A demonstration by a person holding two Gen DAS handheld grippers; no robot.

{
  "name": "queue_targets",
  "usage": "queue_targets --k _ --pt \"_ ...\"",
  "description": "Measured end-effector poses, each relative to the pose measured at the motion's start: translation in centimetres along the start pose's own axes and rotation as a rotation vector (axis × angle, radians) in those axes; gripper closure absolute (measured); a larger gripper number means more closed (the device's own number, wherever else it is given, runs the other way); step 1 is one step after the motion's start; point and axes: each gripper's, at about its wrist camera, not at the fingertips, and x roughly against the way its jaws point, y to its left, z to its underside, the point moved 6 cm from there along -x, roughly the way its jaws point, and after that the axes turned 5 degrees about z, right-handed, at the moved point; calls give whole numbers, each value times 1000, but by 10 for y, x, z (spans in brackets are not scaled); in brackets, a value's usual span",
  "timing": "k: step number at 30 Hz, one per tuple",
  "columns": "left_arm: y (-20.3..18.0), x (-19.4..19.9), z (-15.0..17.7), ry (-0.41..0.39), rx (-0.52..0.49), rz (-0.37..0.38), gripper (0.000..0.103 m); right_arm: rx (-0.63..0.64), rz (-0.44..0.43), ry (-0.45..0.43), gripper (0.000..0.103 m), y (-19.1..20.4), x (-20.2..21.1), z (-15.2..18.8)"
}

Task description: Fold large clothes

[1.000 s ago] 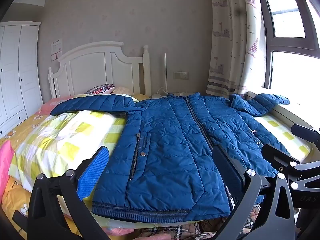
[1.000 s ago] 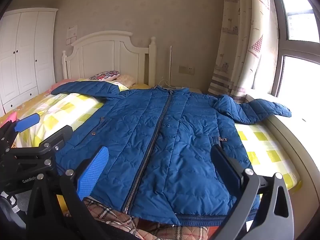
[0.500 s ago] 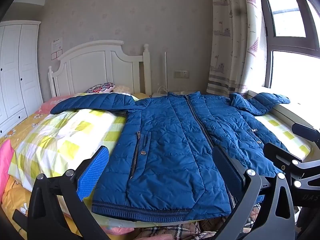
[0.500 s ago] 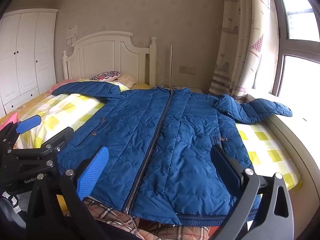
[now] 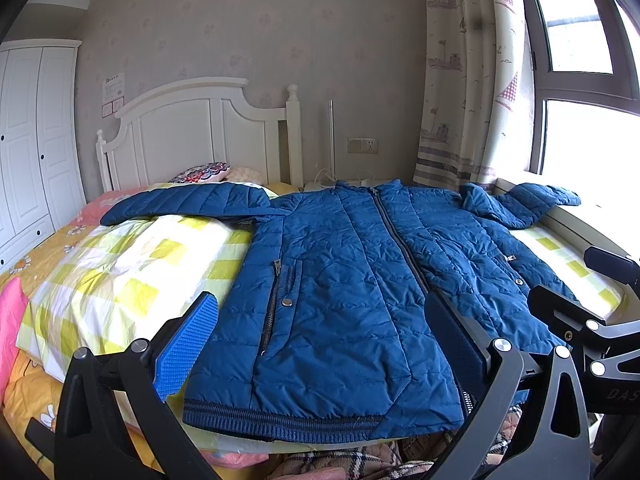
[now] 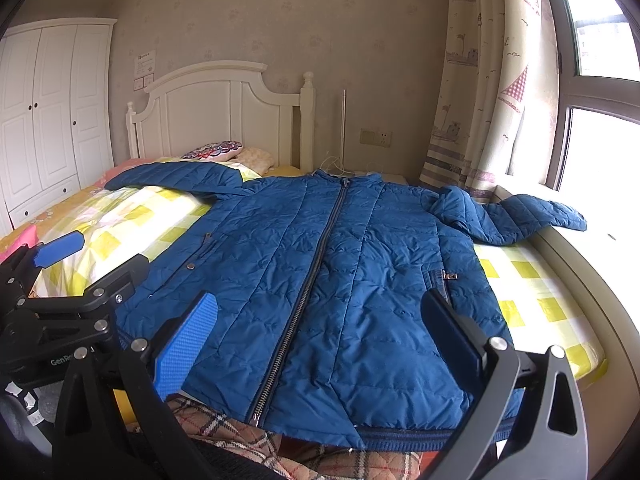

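Observation:
A blue quilted jacket [image 5: 344, 280] lies flat and zipped on the bed, front up, hem toward me. It also shows in the right wrist view [image 6: 340, 276]. One sleeve [image 5: 188, 202] stretches left over the quilt. The other sleeve [image 6: 516, 216] reaches right onto the window sill. My left gripper [image 5: 320, 340] is open and empty, hovering above the hem's left half. My right gripper [image 6: 320, 340] is open and empty above the hem's right half. Each gripper shows at the edge of the other's view.
A yellow-checked quilt [image 5: 120, 276] covers the bed. A white headboard [image 5: 192, 132] and pillows [image 5: 204, 172] are at the far end. A white wardrobe [image 6: 44, 112] stands left. A curtain [image 6: 480, 80] and window sill [image 6: 600, 240] are right. Plaid fabric [image 6: 224, 428] hangs below the hem.
Both views have shifted very slightly; the jacket lies unchanged and both grippers stay open.

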Motion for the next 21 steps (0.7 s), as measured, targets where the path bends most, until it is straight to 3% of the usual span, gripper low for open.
queue_targets --k 21 --pt "3 -2 2 11 3 4 4 -8 -10 11 2 1 -5 4"
